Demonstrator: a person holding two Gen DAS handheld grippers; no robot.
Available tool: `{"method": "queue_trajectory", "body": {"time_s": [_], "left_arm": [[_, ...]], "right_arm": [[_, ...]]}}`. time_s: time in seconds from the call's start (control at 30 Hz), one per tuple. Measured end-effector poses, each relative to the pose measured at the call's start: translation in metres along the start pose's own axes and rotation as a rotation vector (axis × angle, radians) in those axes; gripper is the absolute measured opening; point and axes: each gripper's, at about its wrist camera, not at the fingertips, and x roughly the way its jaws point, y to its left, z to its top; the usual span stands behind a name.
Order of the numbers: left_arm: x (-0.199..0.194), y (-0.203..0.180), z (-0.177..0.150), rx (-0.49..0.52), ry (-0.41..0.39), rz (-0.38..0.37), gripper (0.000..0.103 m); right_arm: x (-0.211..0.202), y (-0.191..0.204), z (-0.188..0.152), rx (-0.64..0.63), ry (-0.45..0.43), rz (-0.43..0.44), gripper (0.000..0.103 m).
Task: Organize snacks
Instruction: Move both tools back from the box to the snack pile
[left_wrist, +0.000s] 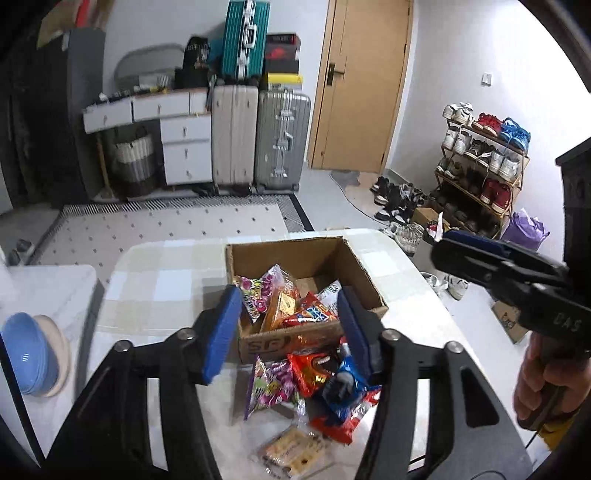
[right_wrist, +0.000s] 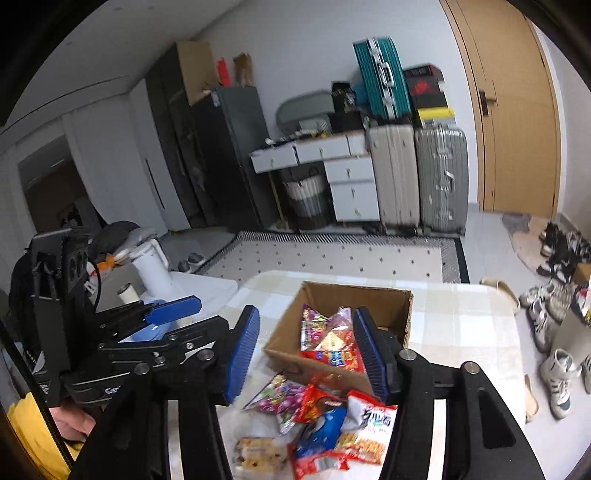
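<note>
Left wrist view: cardboard box (left_wrist: 306, 258) on the checked table (left_wrist: 166, 273) holds several snack packets (left_wrist: 291, 306); more loose packets (left_wrist: 314, 387) lie just before it. Left gripper (left_wrist: 290, 332) stands apart, empty. Stacked bowls (left_wrist: 33, 354) sit leftward.

Right wrist view: the box (right_wrist: 369, 295) again, packets inside, loose ones in front. Right gripper (right_wrist: 306, 350) gapes, holding nothing; left gripper (right_wrist: 166, 317) is beside it.

cardboard box (left_wrist: 258, 347): "SF" | right tongs (left_wrist: 565, 325): "DAS" | left tongs (right_wrist: 110, 390): "Gen", partly hidden
</note>
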Motion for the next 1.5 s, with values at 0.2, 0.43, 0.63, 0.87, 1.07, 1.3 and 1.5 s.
{"method": "queue_trajectory", "body": {"time_s": [0.2, 0.43, 0.63, 0.87, 1.07, 1.3, 1.5], "left_arm": [[-0.081, -0.023, -0.019, 0.06, -0.126, 0.048, 0.075], [-0.16, -0.032, -0.057, 0.02, -0.22, 0.039, 0.082], [-0.187, -0.023, -0.099, -0.023, -0.199, 0.044, 0.084], [-0.191, 0.0, -0.156, -0.083, -0.163, 0.026, 0.084], [-0.155, 0.017, -0.192, -0.122, -0.075, 0.028, 0.085], [-0.1, 0.016, -0.21, -0.121, 0.004, 0.027, 0.102], [-0.063, 0.009, -0.224, -0.093, 0.081, 0.028, 0.102]], "right_arm": [[-0.066, 0.024, -0.036, -0.035, -0.088, -0.005, 0.067], [-0.128, 0.047, -0.09, -0.042, -0.204, -0.045, 0.086], [-0.15, 0.061, -0.129, -0.032, -0.251, -0.044, 0.091], [-0.149, 0.069, -0.159, -0.044, -0.285, -0.085, 0.102], [-0.125, 0.062, -0.19, -0.025, -0.224, -0.088, 0.102], [-0.091, 0.047, -0.215, 0.028, -0.122, -0.084, 0.102], [-0.073, 0.039, -0.226, 0.061, -0.08, -0.067, 0.102]]}}
